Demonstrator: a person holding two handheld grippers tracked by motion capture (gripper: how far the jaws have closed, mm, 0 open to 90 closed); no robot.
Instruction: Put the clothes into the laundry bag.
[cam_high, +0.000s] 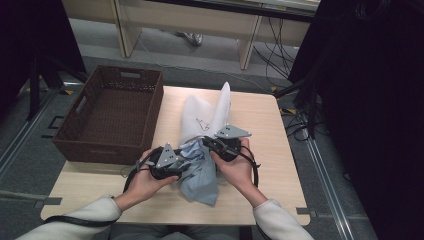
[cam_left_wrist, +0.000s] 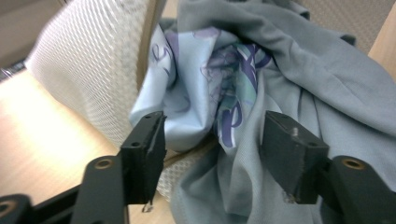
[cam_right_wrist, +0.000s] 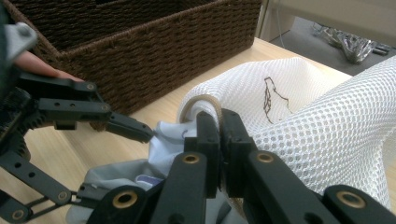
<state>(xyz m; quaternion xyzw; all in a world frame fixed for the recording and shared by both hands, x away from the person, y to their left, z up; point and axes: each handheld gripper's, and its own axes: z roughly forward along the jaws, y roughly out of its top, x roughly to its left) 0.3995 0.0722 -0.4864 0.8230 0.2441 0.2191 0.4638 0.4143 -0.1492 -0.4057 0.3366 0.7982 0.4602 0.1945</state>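
Note:
A white mesh bag (cam_high: 202, 112) lies on the table with its mouth toward me. A grey-blue garment (cam_high: 200, 177) with a purple print spills out of that mouth. My right gripper (cam_right_wrist: 219, 126) is shut on the bag's tan rim (cam_right_wrist: 205, 105) and holds it up. My left gripper (cam_left_wrist: 215, 149) stands open at the mouth, with the printed cloth (cam_left_wrist: 224, 88) just beyond its jaws and neither pad pressing on it. In the high view the left gripper (cam_high: 187, 162) and the right gripper (cam_high: 206, 142) sit close together over the garment.
A dark brown wicker basket (cam_high: 107, 145) stands at the table's left, close beside the left hand. Bare wooden table (cam_high: 265, 135) lies to the right of the bag. Cables and desk legs stand on the floor beyond the far edge.

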